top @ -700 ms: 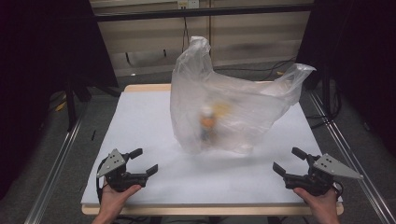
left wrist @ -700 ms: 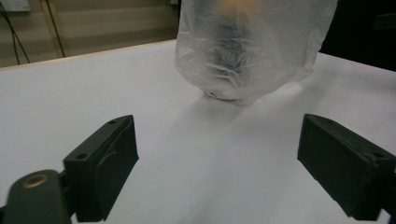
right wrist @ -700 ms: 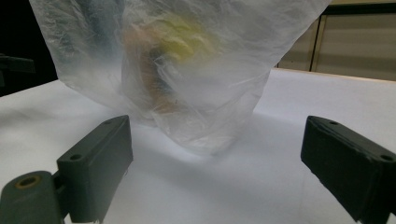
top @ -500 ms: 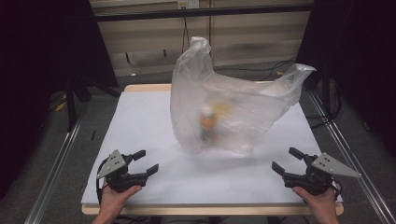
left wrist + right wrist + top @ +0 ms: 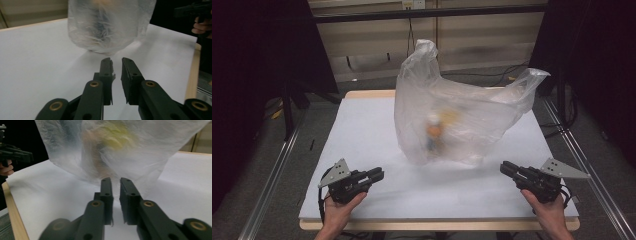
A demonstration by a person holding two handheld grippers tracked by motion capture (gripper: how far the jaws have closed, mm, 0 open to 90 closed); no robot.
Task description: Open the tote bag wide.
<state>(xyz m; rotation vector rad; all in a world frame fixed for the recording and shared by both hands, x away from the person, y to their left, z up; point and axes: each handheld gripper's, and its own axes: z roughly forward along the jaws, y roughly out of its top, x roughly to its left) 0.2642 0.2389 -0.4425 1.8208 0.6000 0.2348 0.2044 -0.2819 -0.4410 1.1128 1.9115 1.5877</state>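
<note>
A clear plastic bag (image 5: 452,120) stands puffed up near the middle of the white worktop (image 5: 362,130), its two handles sticking up at the top and out to the right. Something orange and yellow shows through the film, perhaps a small bottle (image 5: 433,131) beside other items, but the plastic blurs it too much to be sure. In the pictures from a moment ago both pairs of tongs sat at the near edge with their jaws spread; now the left tongs (image 5: 376,174) and the right tongs (image 5: 507,168) are drawn nearly together, with a narrow slit between the jaws and nothing in it. The left gripper view shows the left tongs (image 5: 116,60) aimed at the bag's base from a little way off, and the right gripper view shows the right tongs (image 5: 115,180) pointing at its lower side, closer in. Neither touches the bag. Closing on empty air looks like a readying gesture at the start, so the handling of the bag seems not yet begun; the jaws would have to spread again before taking a handle.
</note>
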